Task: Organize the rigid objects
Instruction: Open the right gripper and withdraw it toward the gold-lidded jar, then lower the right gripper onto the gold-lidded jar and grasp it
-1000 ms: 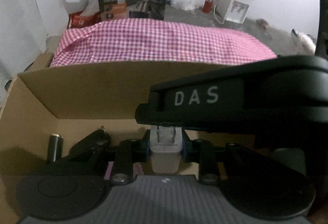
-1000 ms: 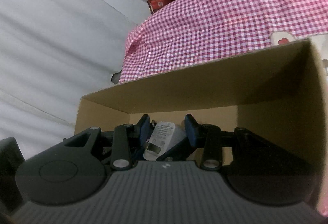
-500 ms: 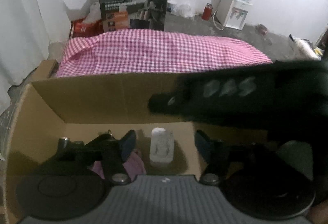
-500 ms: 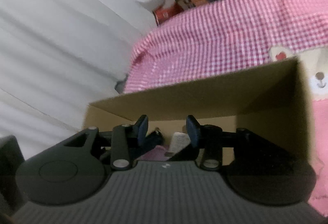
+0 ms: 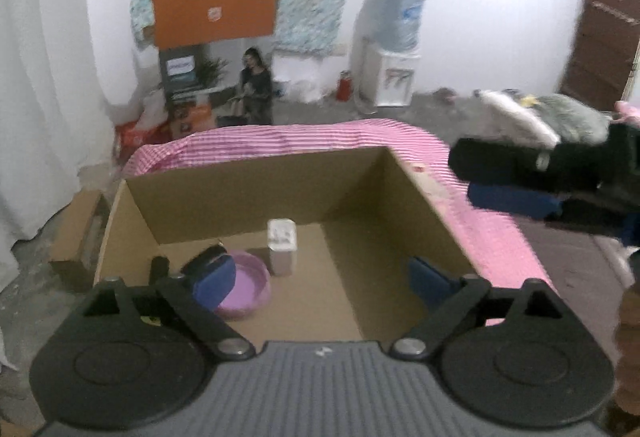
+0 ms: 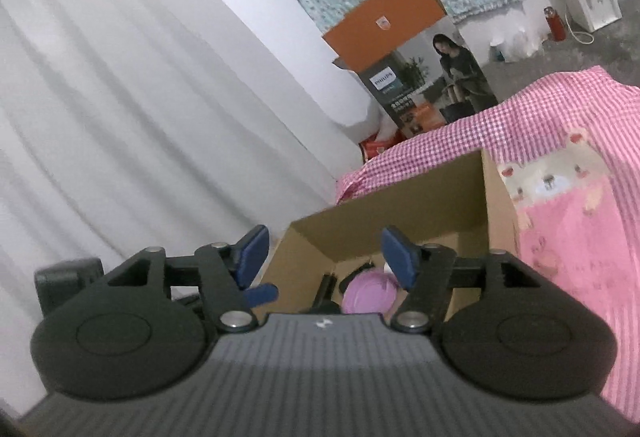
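White charger (image 5: 282, 245) upright on cardboard box (image 5: 256, 189) floor, beside pink bowl (image 5: 244, 289). Left gripper (image 5: 316, 279) above box, fingers spread wide, holding nothing. Right gripper (image 6: 324, 251) near box edge, fingers wide apart, empty too. Pink checked cloth (image 6: 560, 141) under box.

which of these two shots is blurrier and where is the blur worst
Left wrist view: blurrier overall, worst on the right tool smeared at the right edge, and soft in the cardboard box. Right wrist view: sharper, with crisp gingham cloth; both bend straight lines.
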Demonstrator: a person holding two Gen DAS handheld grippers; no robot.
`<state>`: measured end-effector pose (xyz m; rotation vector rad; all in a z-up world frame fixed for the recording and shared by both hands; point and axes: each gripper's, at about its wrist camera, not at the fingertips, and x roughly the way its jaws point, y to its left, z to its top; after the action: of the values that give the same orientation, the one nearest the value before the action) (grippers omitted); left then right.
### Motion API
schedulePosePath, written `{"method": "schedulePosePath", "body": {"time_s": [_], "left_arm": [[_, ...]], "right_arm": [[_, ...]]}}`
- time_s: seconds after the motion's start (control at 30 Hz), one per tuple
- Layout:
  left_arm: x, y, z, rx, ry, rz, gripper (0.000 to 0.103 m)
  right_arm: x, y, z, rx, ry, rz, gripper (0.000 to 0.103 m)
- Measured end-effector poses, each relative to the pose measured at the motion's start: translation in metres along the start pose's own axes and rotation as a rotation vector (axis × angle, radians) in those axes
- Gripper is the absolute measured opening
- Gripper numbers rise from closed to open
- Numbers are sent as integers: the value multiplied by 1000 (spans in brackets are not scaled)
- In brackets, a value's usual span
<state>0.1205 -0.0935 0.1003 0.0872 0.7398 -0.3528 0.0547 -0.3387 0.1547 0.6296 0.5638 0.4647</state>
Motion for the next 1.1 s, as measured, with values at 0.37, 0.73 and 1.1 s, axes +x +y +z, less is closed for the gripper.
{"method": "schedulePosePath", "body": {"time_s": [0.37, 0.73, 1.1], "left_arm": [[-39, -18, -100, 129, 5, -146, 98], [-10, -13, -154, 177, 11, -90, 98], [32, -3, -164, 178, 26, -55, 97]], "right_arm": [[-37, -8, -96, 29, 72, -41, 67], [20, -16, -132, 77, 216, -59, 67], [89, -18, -140, 58, 338, -83, 49]]}}
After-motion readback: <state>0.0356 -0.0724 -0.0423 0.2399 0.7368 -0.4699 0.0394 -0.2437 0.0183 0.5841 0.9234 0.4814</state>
